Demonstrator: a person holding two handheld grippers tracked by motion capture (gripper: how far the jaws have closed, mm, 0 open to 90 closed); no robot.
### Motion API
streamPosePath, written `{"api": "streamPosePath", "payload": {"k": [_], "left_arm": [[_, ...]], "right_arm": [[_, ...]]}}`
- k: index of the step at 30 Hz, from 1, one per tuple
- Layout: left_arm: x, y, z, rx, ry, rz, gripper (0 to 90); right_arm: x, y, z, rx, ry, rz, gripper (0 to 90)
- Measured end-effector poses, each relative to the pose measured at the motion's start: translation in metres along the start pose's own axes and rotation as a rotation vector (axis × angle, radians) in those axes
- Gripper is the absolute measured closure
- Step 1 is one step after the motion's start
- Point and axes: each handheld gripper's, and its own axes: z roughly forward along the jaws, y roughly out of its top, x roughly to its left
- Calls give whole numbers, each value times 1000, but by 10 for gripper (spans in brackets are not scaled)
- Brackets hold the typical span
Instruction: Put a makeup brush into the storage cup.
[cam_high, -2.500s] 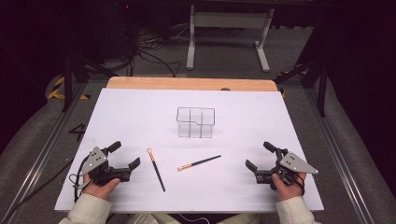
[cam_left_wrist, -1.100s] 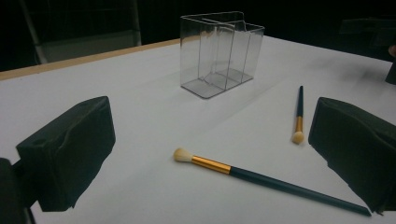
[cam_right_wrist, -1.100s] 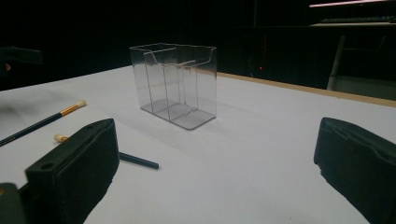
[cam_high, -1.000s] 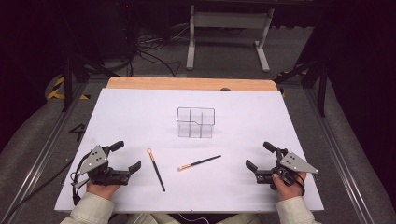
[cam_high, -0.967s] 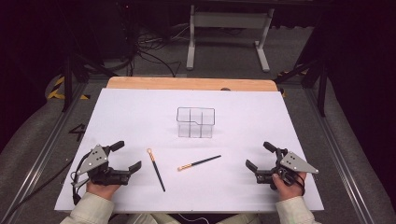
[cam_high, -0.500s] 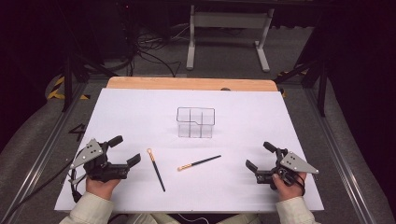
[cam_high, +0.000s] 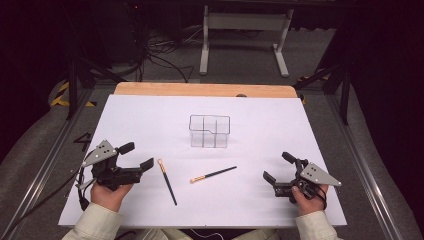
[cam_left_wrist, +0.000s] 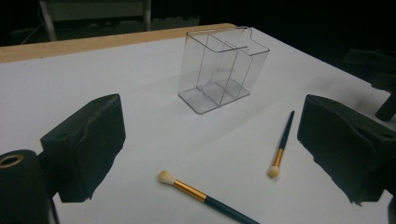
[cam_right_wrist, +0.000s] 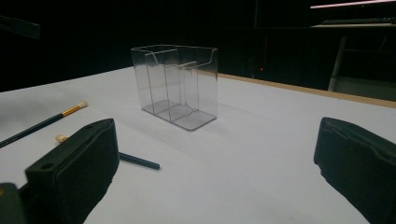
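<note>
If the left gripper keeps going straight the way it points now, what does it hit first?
Most likely the nearer makeup brush, lying on the white table just ahead of the open left gripper. Beyond it lie the second brush and the clear organizer. Depth is hard to judge, and the gripper is above the table.

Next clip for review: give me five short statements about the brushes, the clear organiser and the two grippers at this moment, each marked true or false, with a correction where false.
1. The clear plastic divided organiser stands empty. True.
2. Two dark-handled makeup brushes with gold ferrules lie flat on the white tabletop: the left brush and the right brush. True.
3. The left gripper is clamped on a brush. False: its jaws stand apart with nothing between them, though they have just been closing slightly.
4. One brush stands inside the organiser. False: both lie on the table in front of it.
5. The right gripper is open and holds nothing. True.
</note>
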Motion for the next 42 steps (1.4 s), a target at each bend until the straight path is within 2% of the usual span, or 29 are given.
{"api": "streamPosePath", "payload": {"k": [5,10,11,12,13,14,16,21,23,26,29,35,37,40,42], "left_arm": [[-2,14,6,177,0,1,95],[-2,21,12,245,9,-16,96],[-1,23,13,264,2,-22,99],[-1,24,15,288,-33,-35,130],[-1,24,15,288,-33,-35,175],[-1,26,16,304,-49,-29,190],[-2,29,20,349,-69,-45,193],[-3,34,26,377,-60,-27,181],[-5,35,29,404,-52,-28,181],[-6,38,32,425,-7,-46,165],[-8,40,34,438,49,-37,113],[-10,41,39,473,84,-3,124],[-11,41,43,494,106,4,96],[-10,40,48,537,103,-7,73],[-10,39,50,544,108,-8,73]], "right_arm": [[0,0,0,1,0,1,5],[0,0,0,-2,0,3,5],[-1,0,0,-2,0,3,5],[-1,0,0,-2,3,5,5],[-1,0,0,-3,2,6,4],[-1,0,0,-5,3,9,5],[-2,0,-1,-7,1,15,4],[-1,0,-1,-7,1,13,4],[-1,0,-1,-6,1,13,4],[-2,0,0,-7,0,14,4],[-2,0,0,-8,2,15,4],[-2,0,0,-9,2,17,4],[-2,0,-1,-8,2,16,4],[-2,0,0,-7,2,14,4],[-2,0,0,-5,1,13,4]]}}
